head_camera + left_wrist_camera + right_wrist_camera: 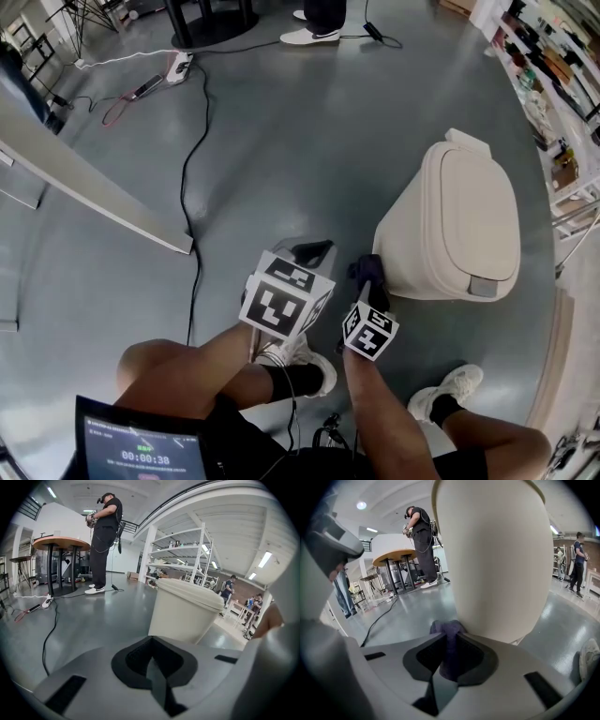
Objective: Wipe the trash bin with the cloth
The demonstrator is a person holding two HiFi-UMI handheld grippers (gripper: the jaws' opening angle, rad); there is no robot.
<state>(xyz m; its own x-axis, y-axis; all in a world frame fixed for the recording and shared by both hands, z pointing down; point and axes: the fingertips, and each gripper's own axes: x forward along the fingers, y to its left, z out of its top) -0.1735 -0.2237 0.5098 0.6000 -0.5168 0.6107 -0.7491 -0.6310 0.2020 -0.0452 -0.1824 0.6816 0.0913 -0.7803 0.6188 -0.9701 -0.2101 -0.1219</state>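
The left hand-held gripper (312,251) hangs low over the grey floor (281,141), just left of the bin. Its jaws are pressed together with nothing between them, and it touches nothing. Just beside it, the right hand-held gripper (367,286) pinches a bunched purple cloth (367,270). In the right gripper view the cloth (446,630) sits wedged between the jaws and pokes out ahead of the tips. Its front lump is at or very near the lower side wall; contact looks likely, but I can't confirm it. The trash bin (459,225) stands upright on the floor at the right, cream-coloured, with its lid (478,202) down and a grey tab (483,286) at the front edge. Handling, as a judgement: the cloth is soft, limp and light, so a grip on the bunched middle suits it. Enough fabric should stay ahead of the tips that cloth, not jaw, meets the wall. The bin looks like hollow plastic, stiff-walled but light and smooth, probably slick. A firm sideways wipe could slide or rock it on this glossy floor. It seems best to press lightly and steady it at the lid rim or the back hinge with the free left hand-held gripper, keeping off the tab in case it releases the lid.
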